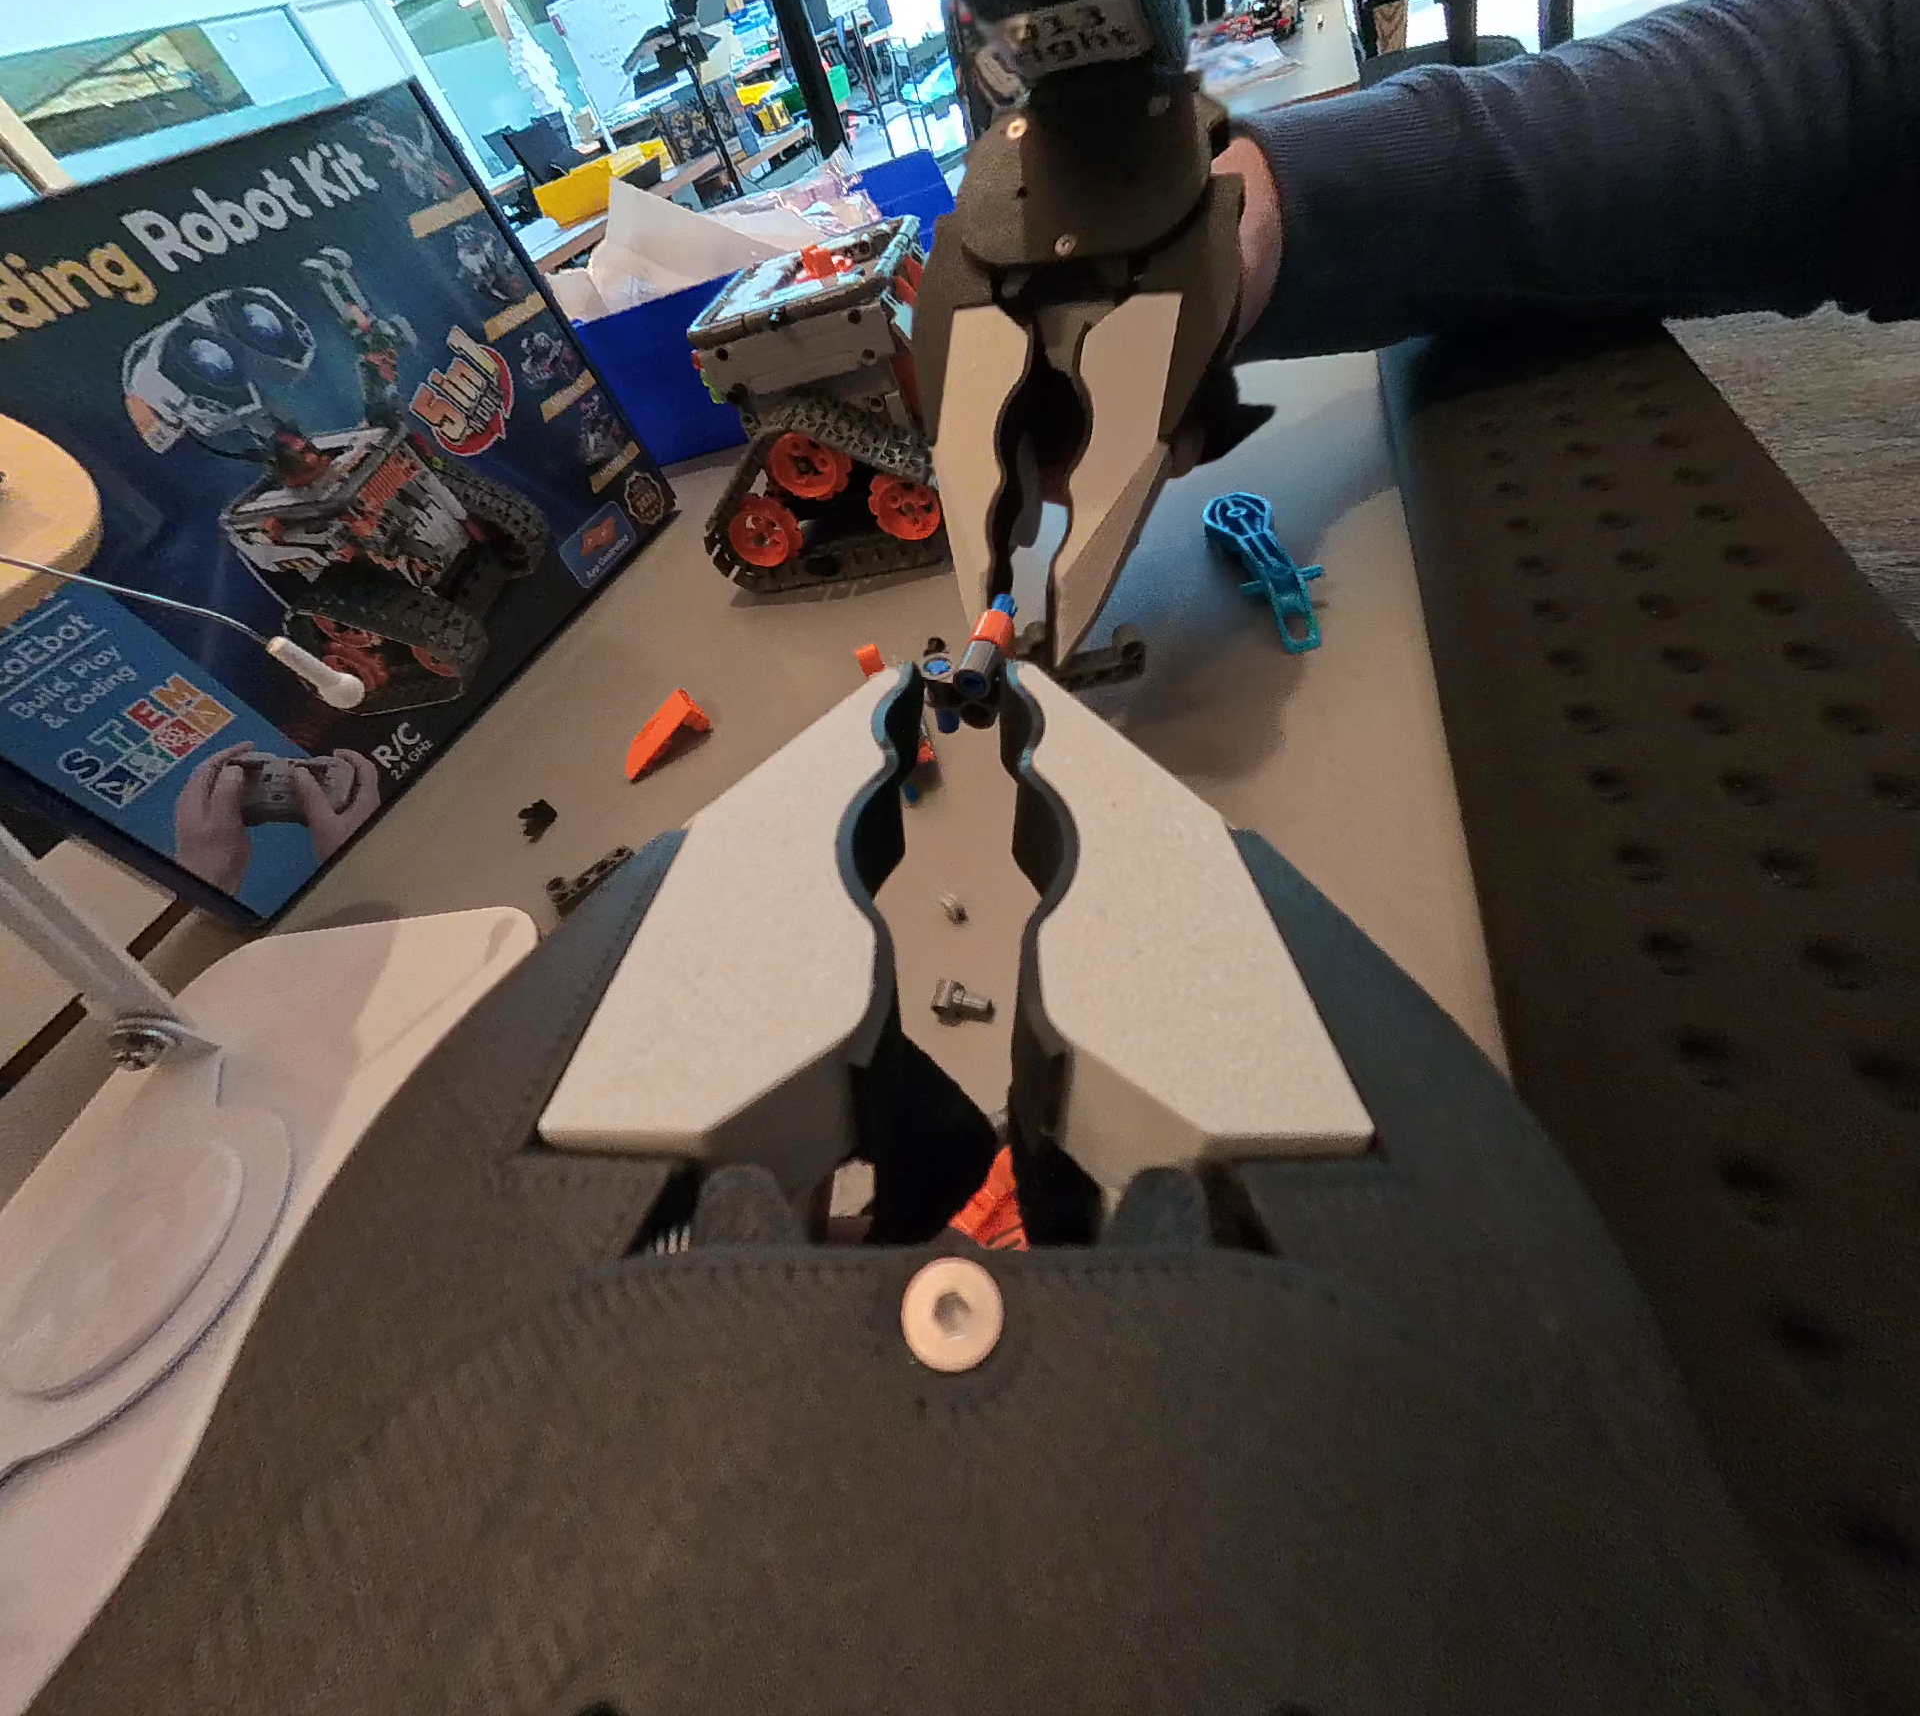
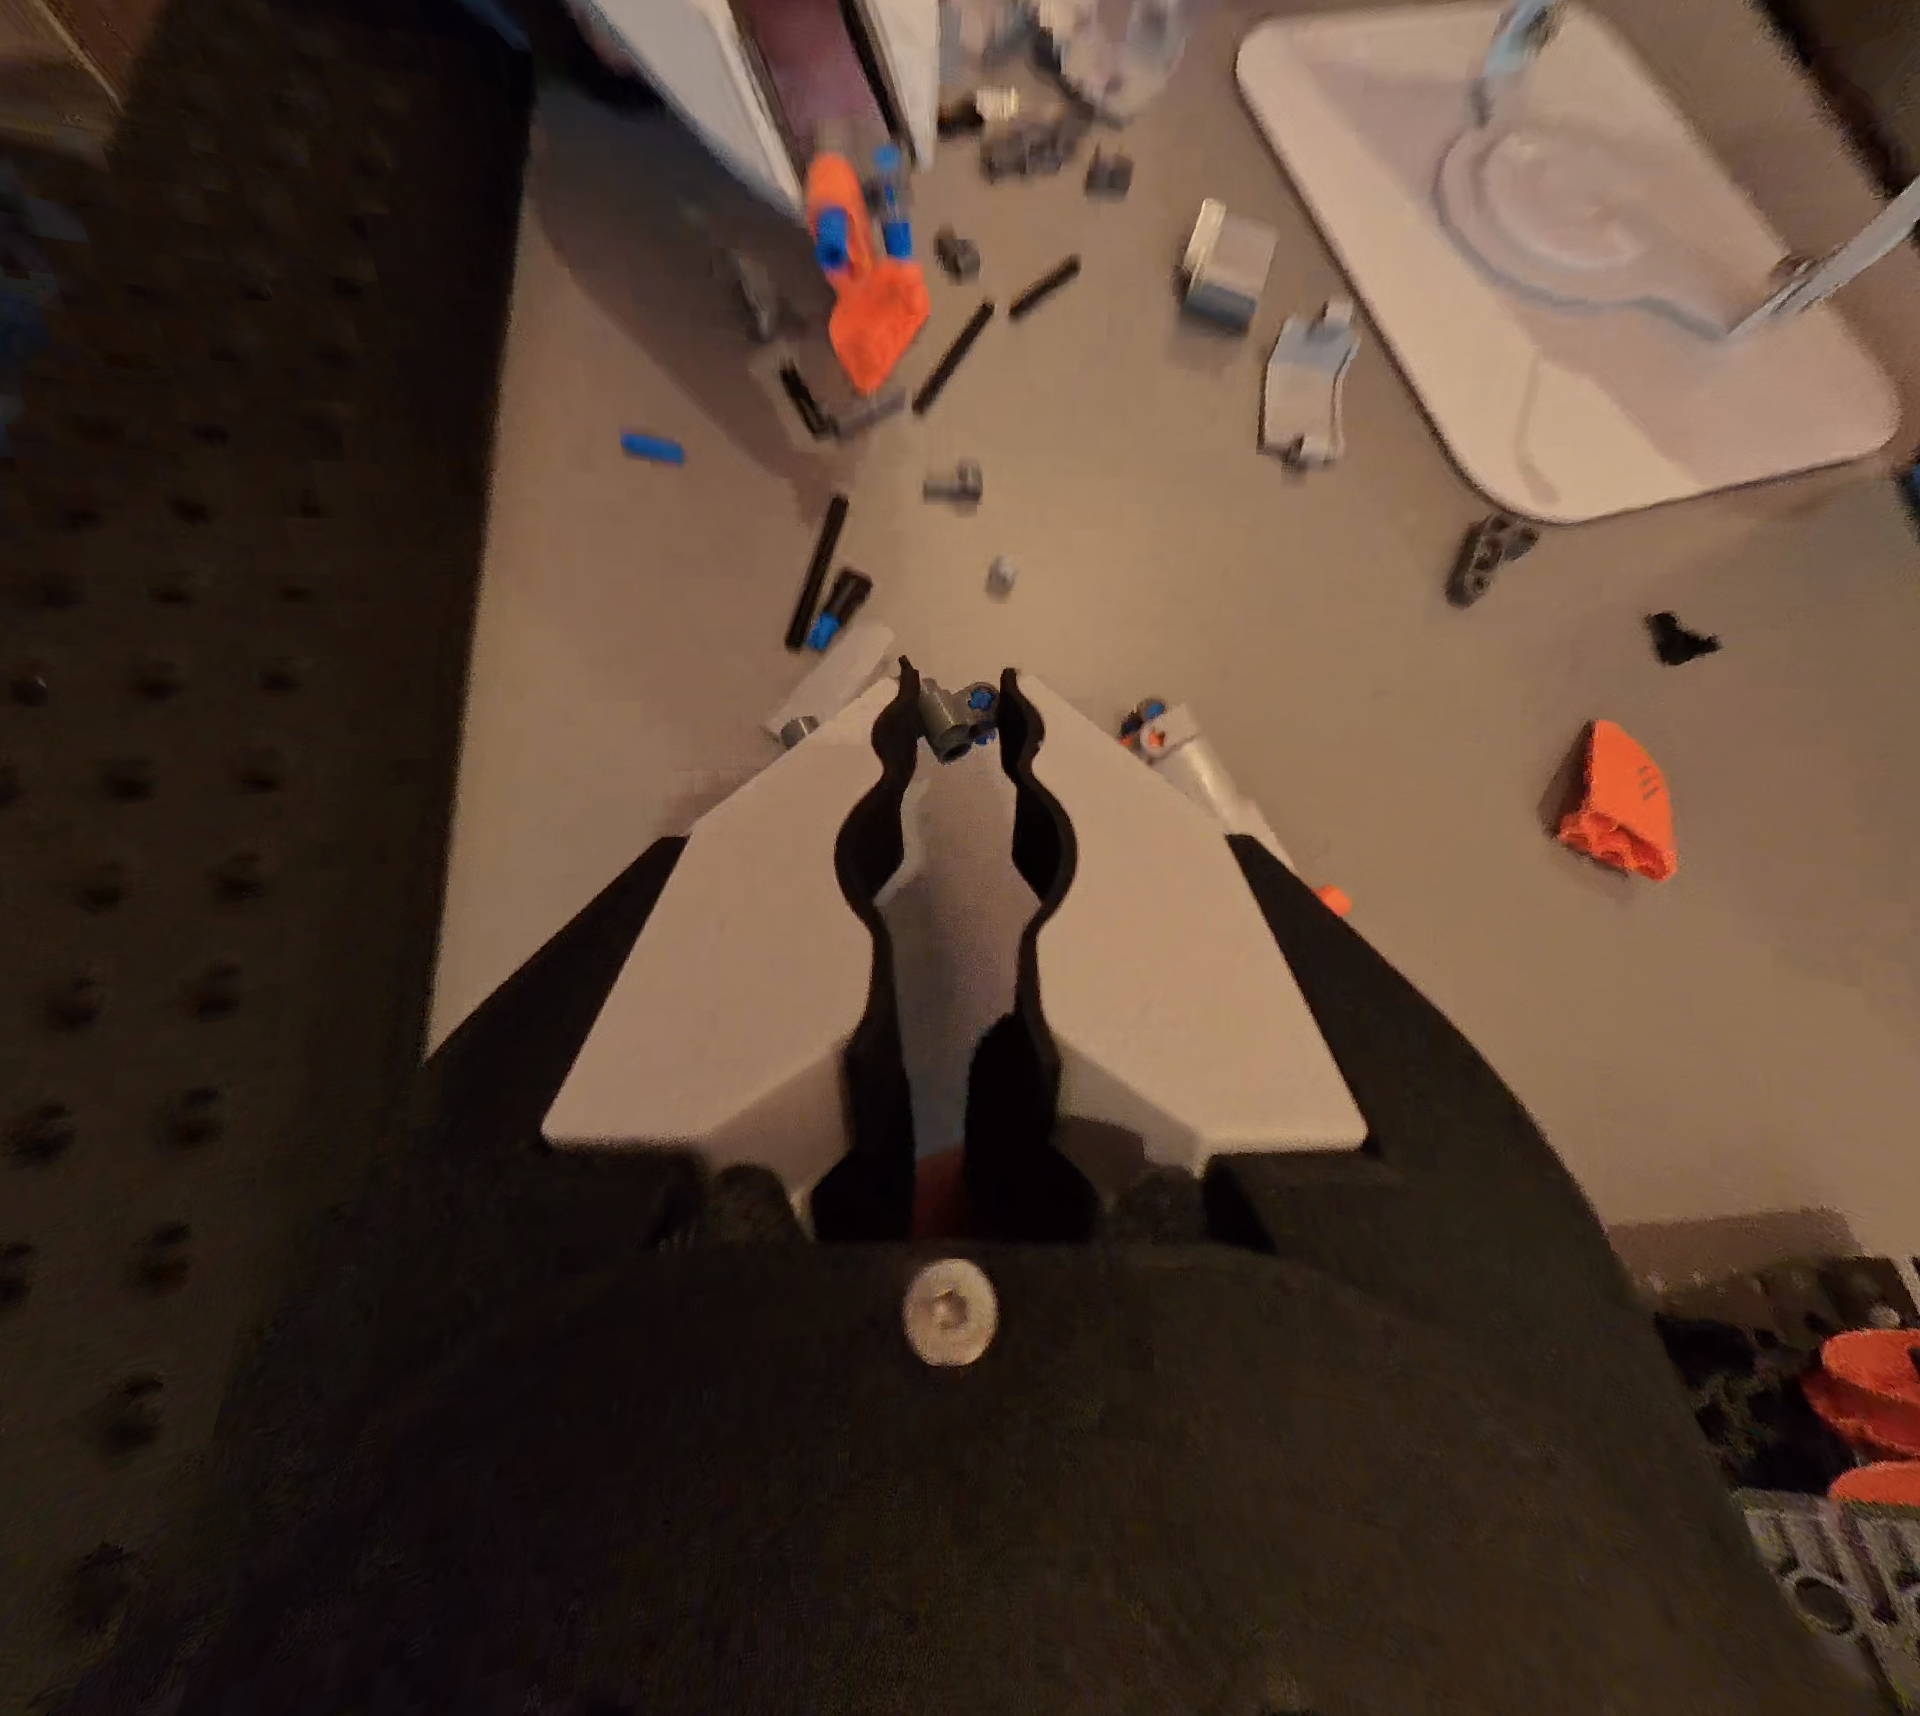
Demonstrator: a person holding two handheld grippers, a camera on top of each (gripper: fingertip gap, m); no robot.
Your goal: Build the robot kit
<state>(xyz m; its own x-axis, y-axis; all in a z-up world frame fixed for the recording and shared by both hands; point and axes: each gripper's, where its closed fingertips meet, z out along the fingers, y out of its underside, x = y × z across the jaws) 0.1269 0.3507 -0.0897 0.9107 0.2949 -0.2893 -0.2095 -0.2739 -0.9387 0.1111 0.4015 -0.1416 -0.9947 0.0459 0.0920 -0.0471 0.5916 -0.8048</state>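
In the left wrist view my left gripper is shut on a small assembly of a black connector, blue pins and a grey-and-orange sleeve, held above the grey table. The right gripper points down just behind it. In the right wrist view, which is blurred, my right gripper is shut on a small grey connector with blue pins, low over the table. The left gripper shows at the top with its orange-and-blue assembly at its tips.
A tracked robot model, a kit box and a blue bin stand at the back. A blue tool, orange pieces and several loose parts lie about. There is a white lamp base and a dark dotted mat. The left gripper's tips are roughly 8 cm from the right gripper's. From the right gripper's tips to the tracked robot model is close to 20 cm.
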